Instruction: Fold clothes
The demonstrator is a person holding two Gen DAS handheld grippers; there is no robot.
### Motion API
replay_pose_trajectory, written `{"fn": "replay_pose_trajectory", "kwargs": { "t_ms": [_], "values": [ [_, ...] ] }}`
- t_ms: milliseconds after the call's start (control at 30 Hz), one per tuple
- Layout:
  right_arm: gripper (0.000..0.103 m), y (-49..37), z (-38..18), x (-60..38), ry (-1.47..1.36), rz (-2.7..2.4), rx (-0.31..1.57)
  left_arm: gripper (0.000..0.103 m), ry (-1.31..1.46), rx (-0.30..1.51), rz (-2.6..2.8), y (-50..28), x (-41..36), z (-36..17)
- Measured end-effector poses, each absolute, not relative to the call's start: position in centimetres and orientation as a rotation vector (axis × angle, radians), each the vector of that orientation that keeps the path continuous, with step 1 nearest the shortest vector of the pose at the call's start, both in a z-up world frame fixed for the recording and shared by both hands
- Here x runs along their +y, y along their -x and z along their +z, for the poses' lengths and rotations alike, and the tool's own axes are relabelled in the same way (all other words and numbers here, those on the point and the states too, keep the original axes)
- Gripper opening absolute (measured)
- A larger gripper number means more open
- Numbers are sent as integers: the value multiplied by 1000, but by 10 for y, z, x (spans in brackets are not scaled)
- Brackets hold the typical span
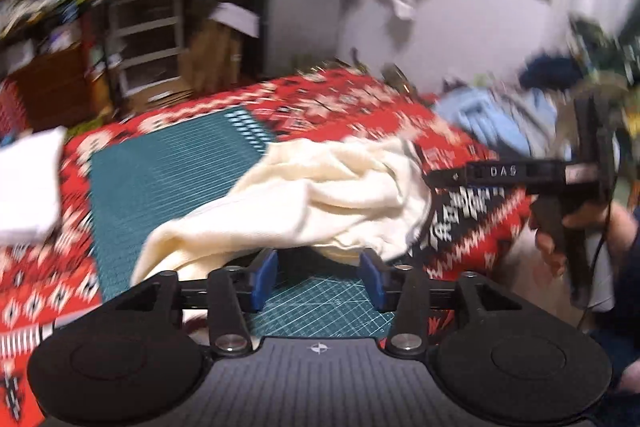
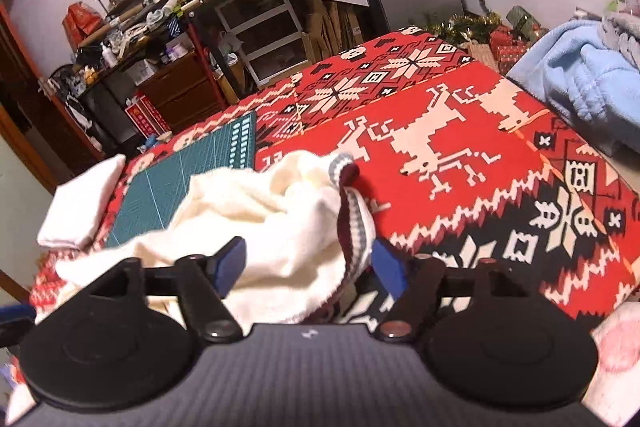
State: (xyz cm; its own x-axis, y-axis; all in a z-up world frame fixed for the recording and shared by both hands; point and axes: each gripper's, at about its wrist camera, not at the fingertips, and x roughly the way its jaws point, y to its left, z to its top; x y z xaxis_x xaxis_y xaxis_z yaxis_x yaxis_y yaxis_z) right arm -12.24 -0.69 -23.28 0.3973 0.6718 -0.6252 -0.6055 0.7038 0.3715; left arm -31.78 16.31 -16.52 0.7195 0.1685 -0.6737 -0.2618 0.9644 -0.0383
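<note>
Lying crumpled on the red patterned cloth point(image 2: 460, 131) of the counter, the cream garment point(image 2: 248, 211) partly covers the right edge of the green cutting mat point(image 2: 168, 187). The left gripper point(image 1: 318, 277) stands just before the garment, its jaws released with nothing between them. The right gripper point(image 2: 310, 265) has its jaws wide and released, the garment's striped hem point(image 2: 354, 227) lying loose between them.
</note>
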Motion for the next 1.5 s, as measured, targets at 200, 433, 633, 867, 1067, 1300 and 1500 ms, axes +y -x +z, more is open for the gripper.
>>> {"fn": "replay_pose_trajectory", "kwargs": {
  "t_ms": [200, 433, 633, 867, 1067, 1300, 1500],
  "values": [
    [102, 130, -238, -22, -7, 769, 808, 62, -96, 791, 180, 271, 137, -194],
    [103, 123, -251, -34, 79, 675, 828, 65, -331, 793, 13, 237, 114, -209],
    [103, 111, -266, -39, 110, 617, 856, 65, -606, 925, -84, 206, 99, -236],
    [103, 107, -276, -32, 150, 630, 885, 79, -691, 946, -156, 191, 106, -249],
    [103, 110, -277, -28, 189, 624, 876, 79, -762, 945, -237, 187, 102, -250],
    [103, 110, -278, -28, 186, 625, 868, 83, -850, 961, -315, 187, 95, -251],
    [103, 109, -279, -27, 200, 625, 864, 59, -838, 1017, -374, 185, 92, -247]
  ]
}}
